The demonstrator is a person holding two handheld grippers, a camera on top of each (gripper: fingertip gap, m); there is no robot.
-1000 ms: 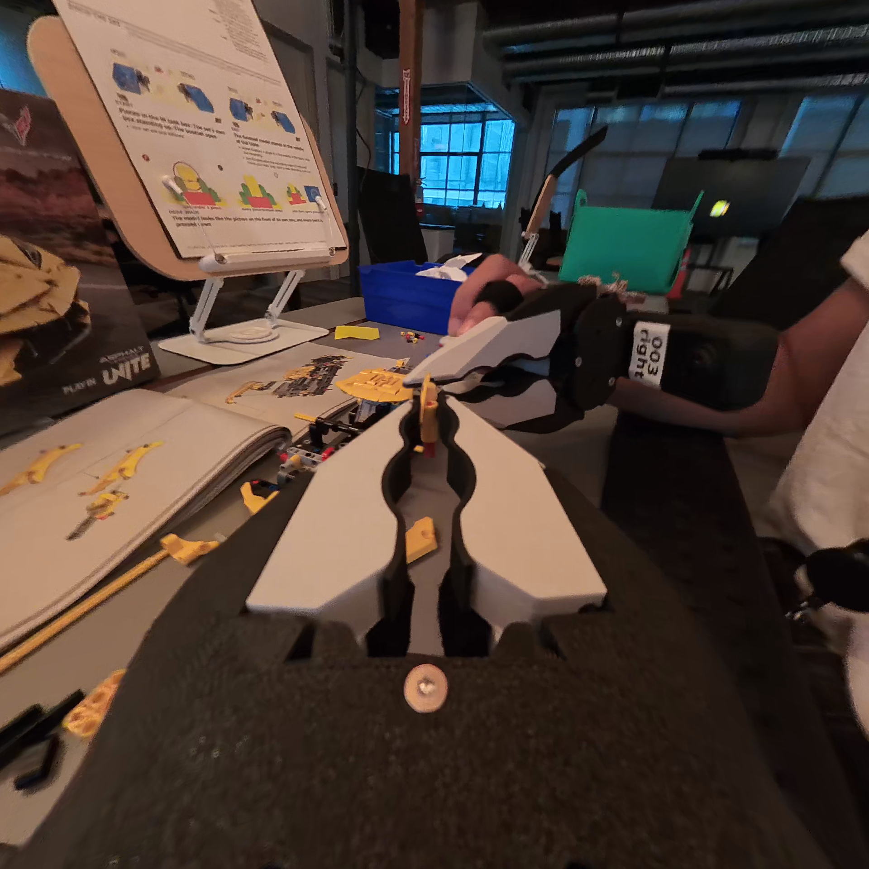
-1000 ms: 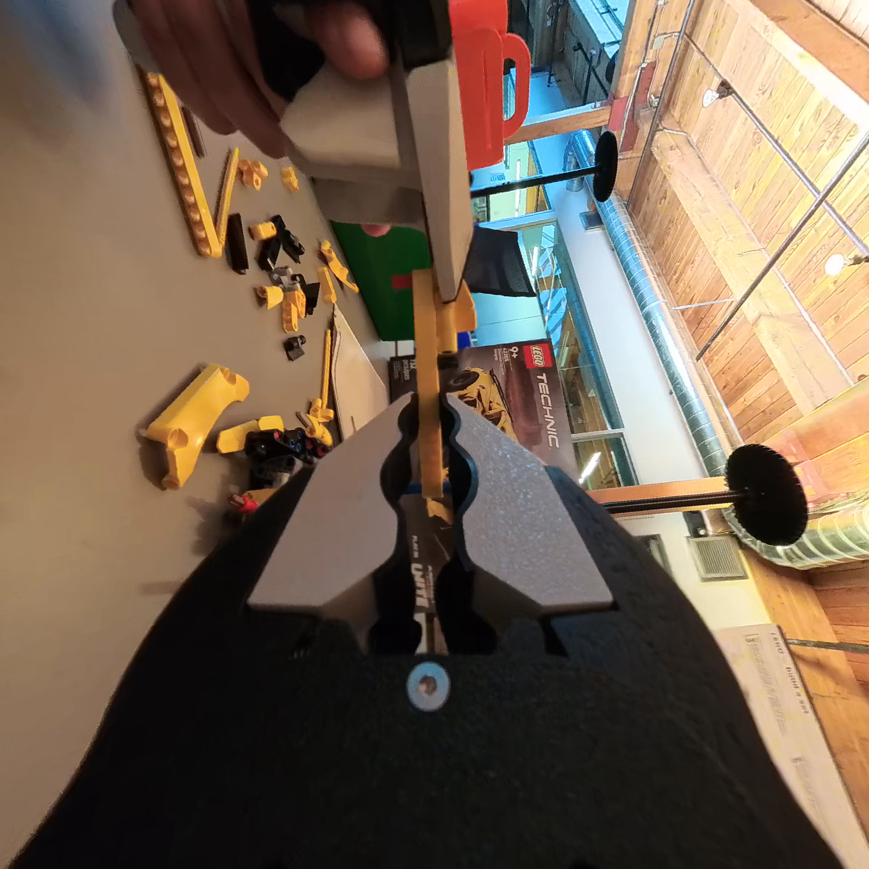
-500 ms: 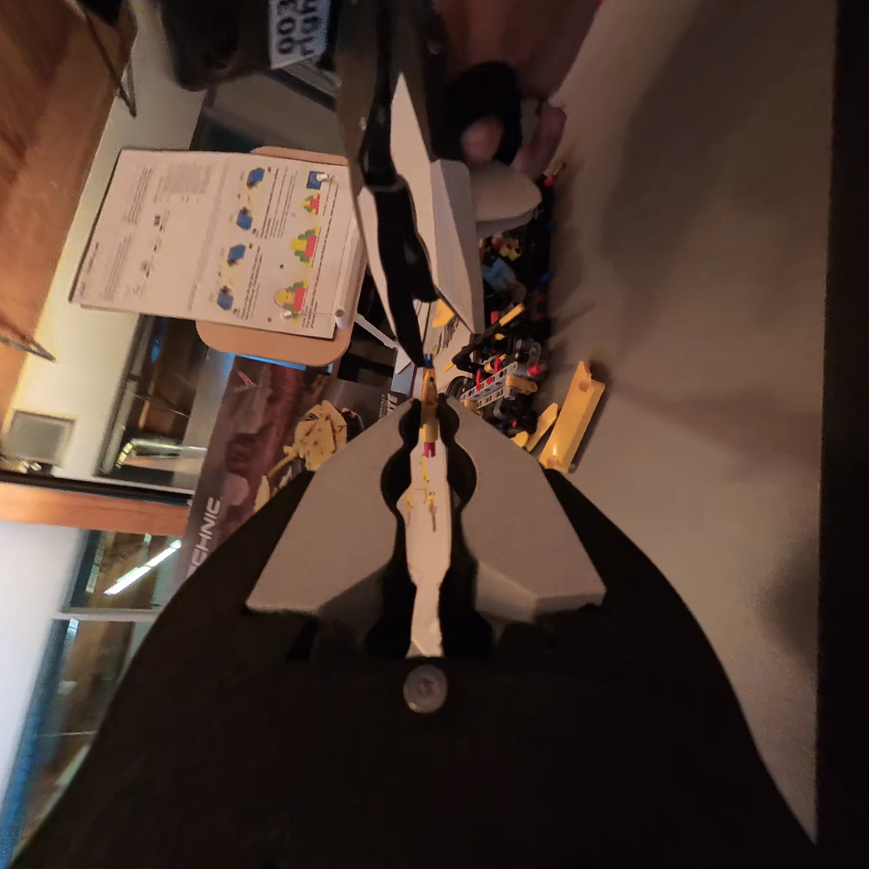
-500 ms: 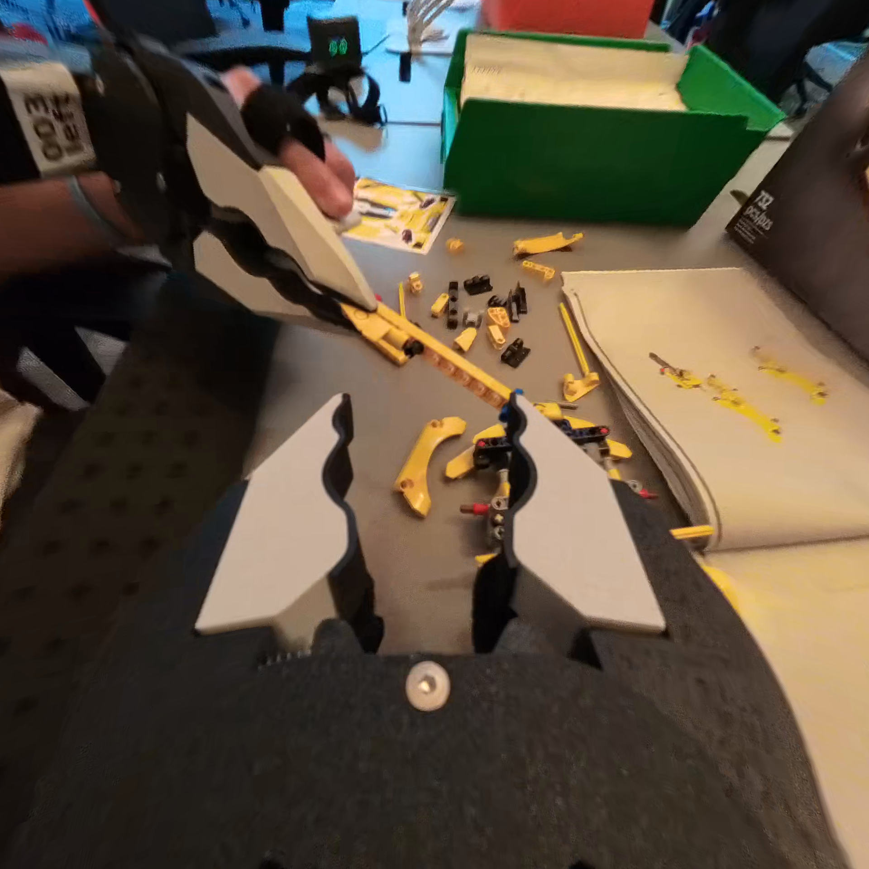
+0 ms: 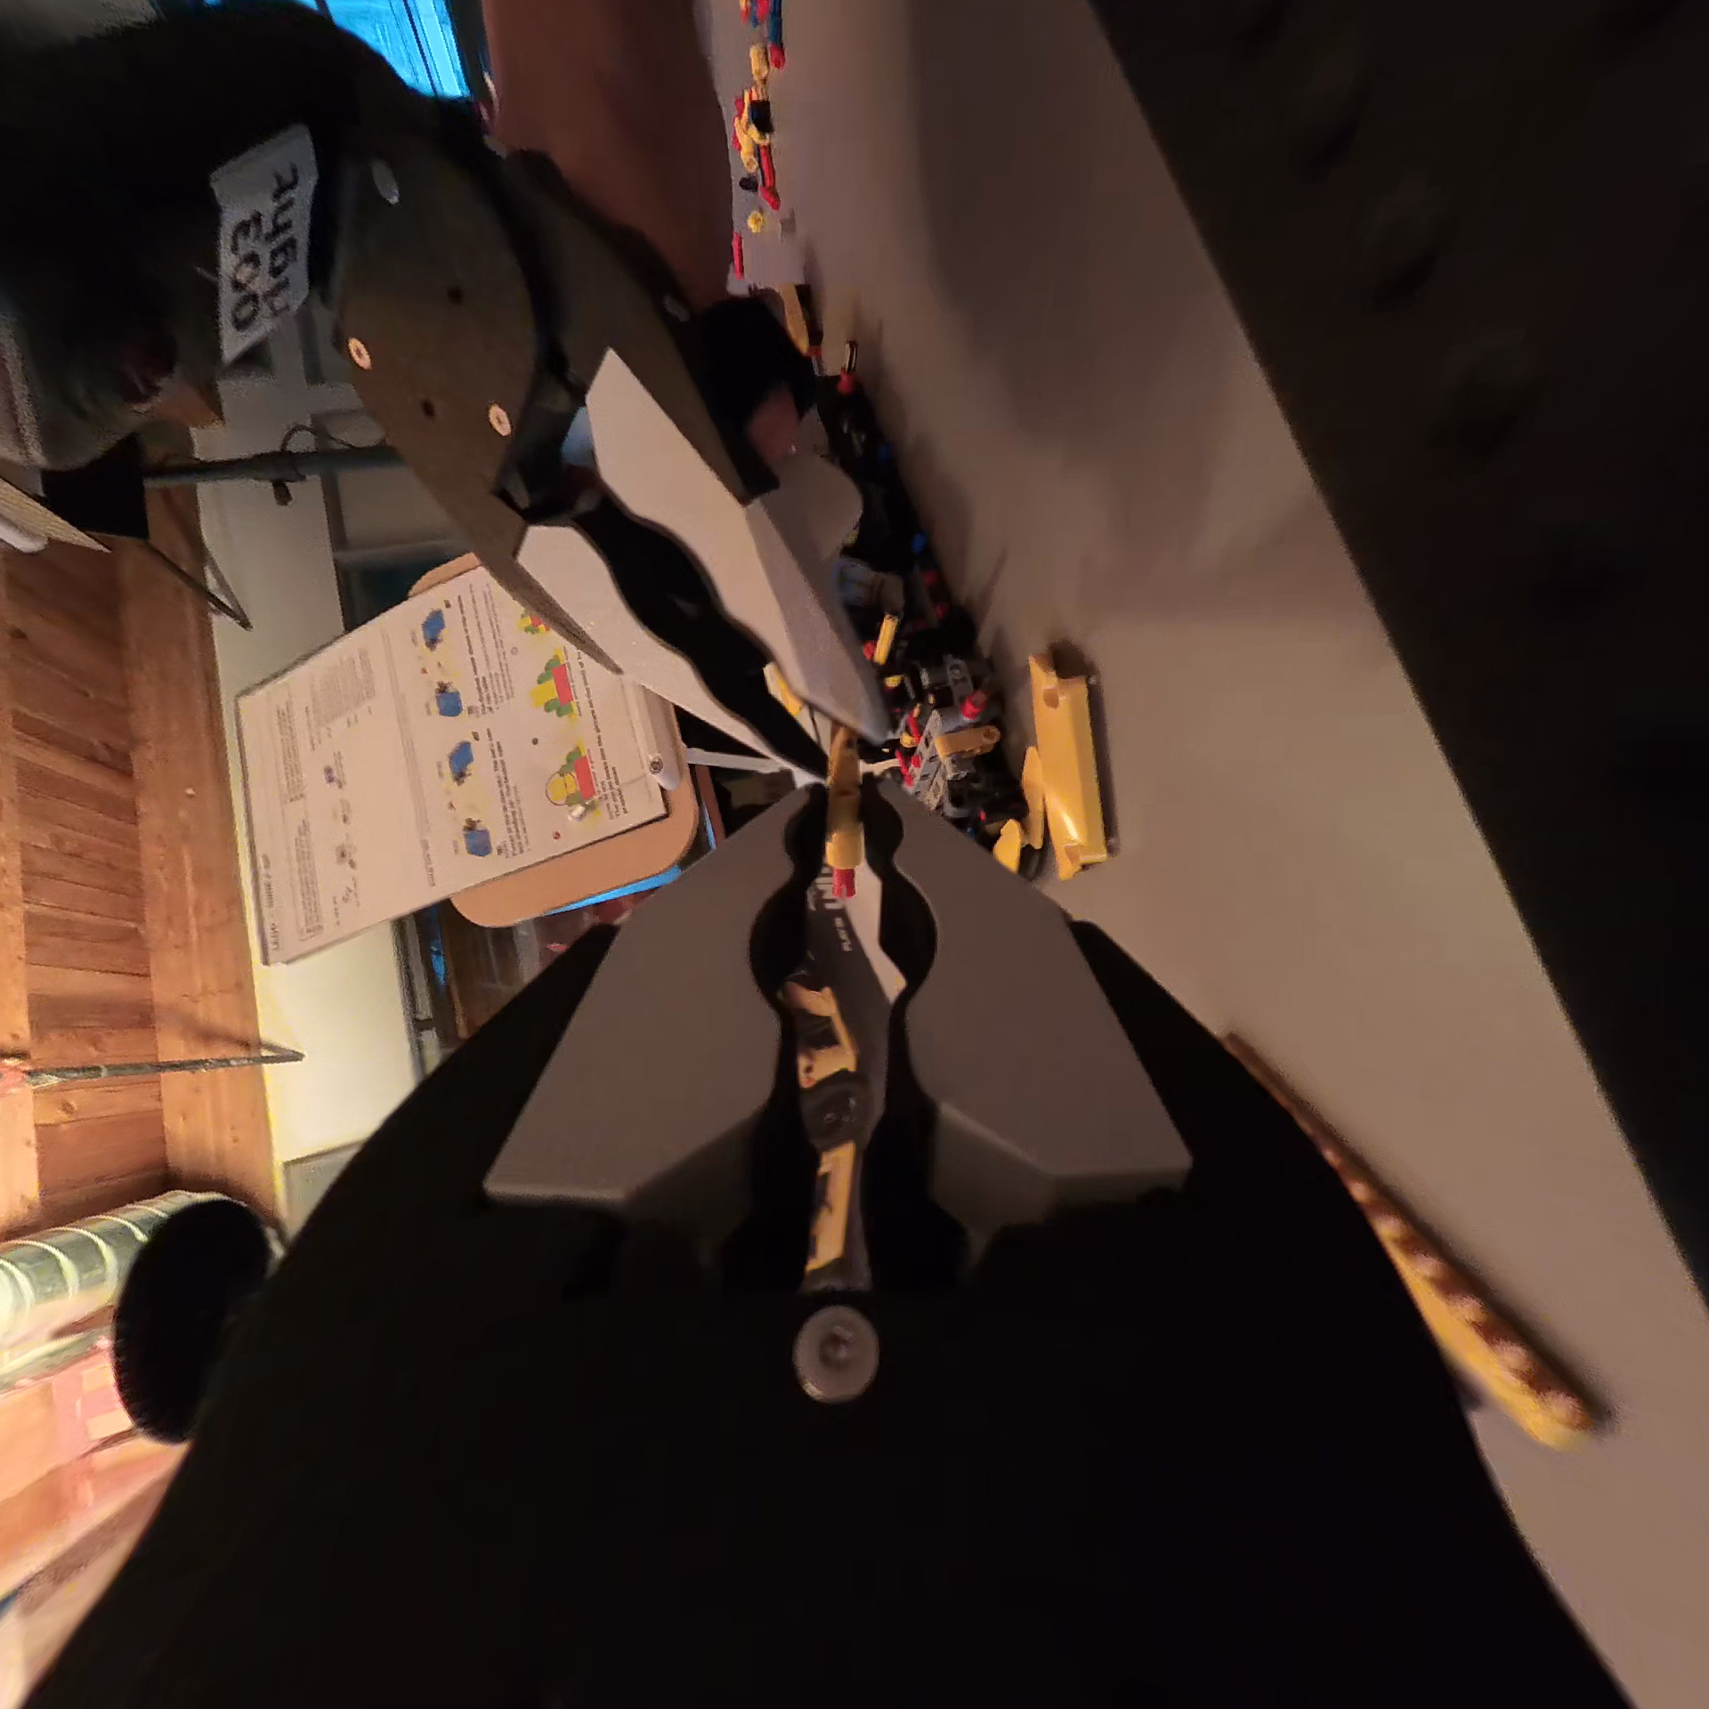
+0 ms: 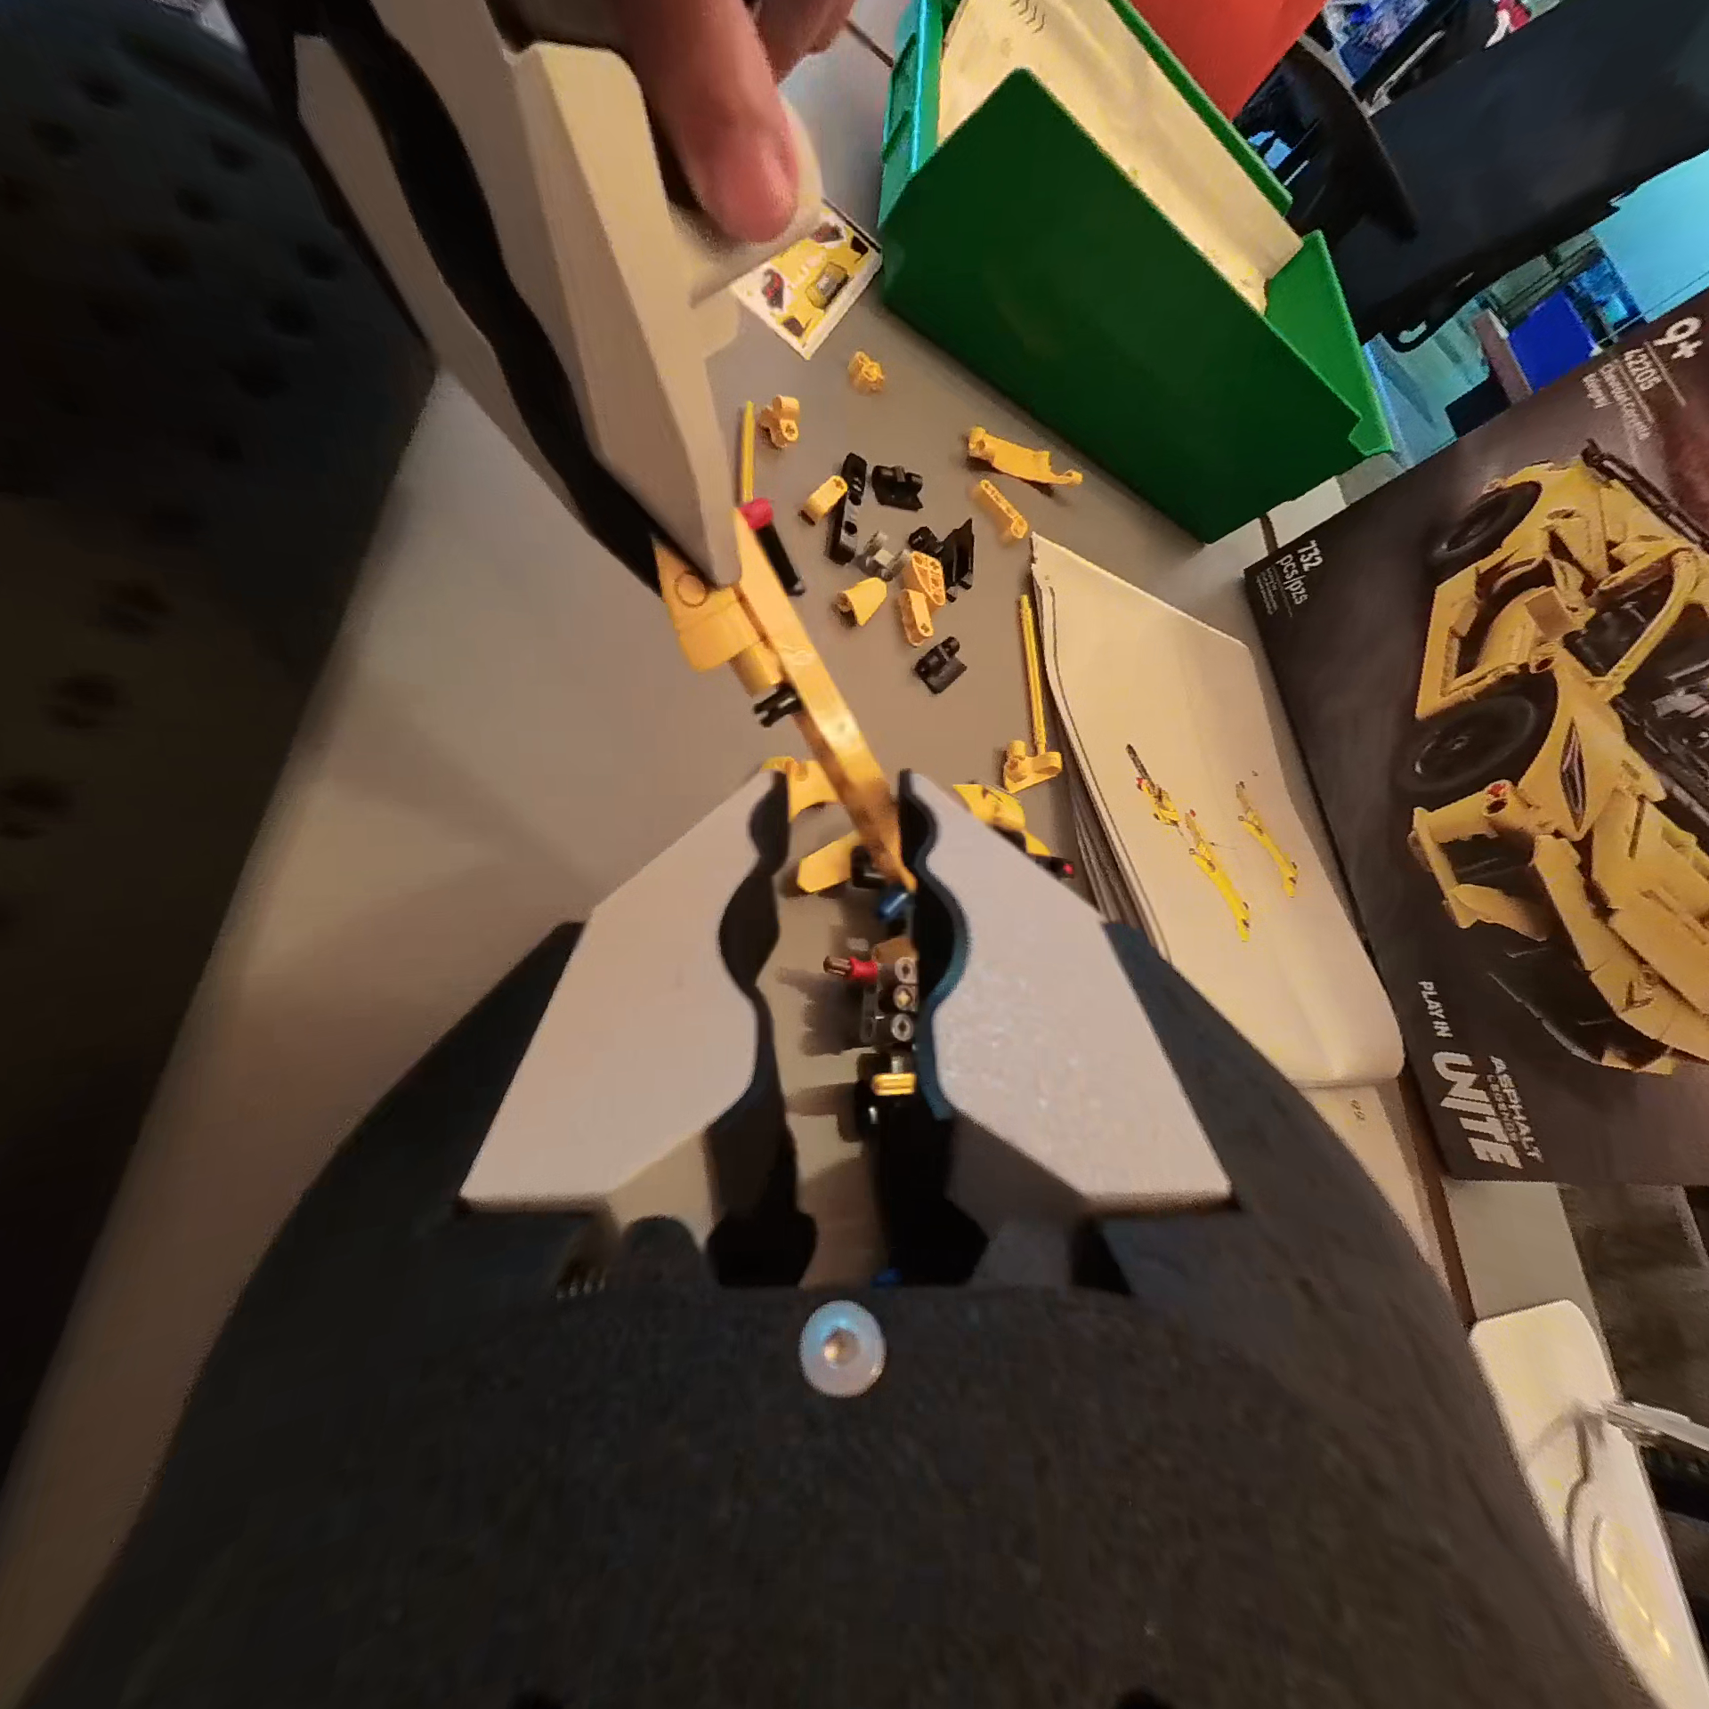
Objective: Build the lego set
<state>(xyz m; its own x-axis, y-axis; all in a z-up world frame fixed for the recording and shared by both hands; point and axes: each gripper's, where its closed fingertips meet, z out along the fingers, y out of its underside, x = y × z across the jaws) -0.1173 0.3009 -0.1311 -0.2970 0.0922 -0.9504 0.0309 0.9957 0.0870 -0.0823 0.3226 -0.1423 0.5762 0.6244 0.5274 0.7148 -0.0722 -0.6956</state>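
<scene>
The left gripper (image 6: 712,592) comes in from the upper left of the right wrist view, its pale fingers (image 6: 647,388) pinched together on the thick end of a yellow beam assembly (image 6: 786,666); it clamps there, I judge, so the long slim end stays free for the other tool to work on. In its own view the left gripper (image 5: 843,814) is turned on its side, with the table running up the right of the picture, and the yellow piece (image 5: 842,805) is nipped at the tips.

The assembly is held in the air above the grey table (image 6: 518,758): a flat yellow beam with a blocky yellow connector at the clamped end, a red pin (image 6: 756,513) at the top and a small black pin (image 6: 775,707) sticking out of its side; it slants down to the right gripper (image 6: 843,805), whose jaws stand a little apart around the beam's free tip; whether a finger already touches it I cannot tell. That looks like a fresh grip being taken so the two tools can press or steady the part between them.

Further right, loose yellow and black pieces (image 6: 888,564) lie scattered on the table; beyond them a green bin (image 6: 1110,314); then an open instruction booklet (image 6: 1202,786); and at the far right the dark set box (image 6: 1526,740) with a yellow car pictured on it.
</scene>
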